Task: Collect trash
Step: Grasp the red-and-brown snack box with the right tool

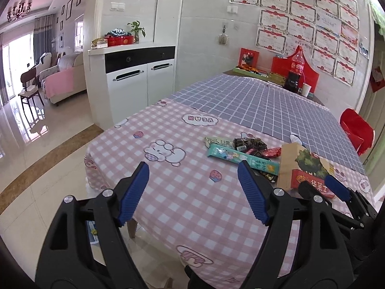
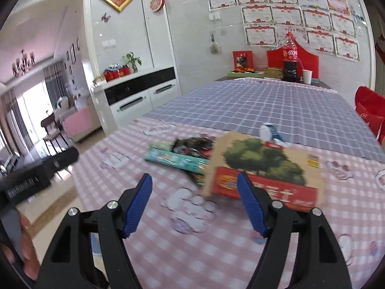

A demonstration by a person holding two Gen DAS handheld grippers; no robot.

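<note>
Both views are taken from just off the near edge of the surface [image 1: 182,192], angled downward across it toward the certificate wall [image 1: 312,24]. The left wrist view is set further left, with the right tool [image 1: 320,187] caught at its right edge. The cardboard box [image 2: 262,166], wrapper pile [image 2: 190,149] and cabinet [image 2: 139,96] are shared, the box seen nearer in the right wrist view.

One cardboard box [image 1: 292,166], one teal packet [image 1: 240,157], several dark wrappers [image 1: 250,144], one red wrapper [image 1: 273,152], two cloths.

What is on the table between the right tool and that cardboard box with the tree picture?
Nothing: in the right wrist view only bare pink checked tablecloth separates the open right tool from the cardboard box.
</note>
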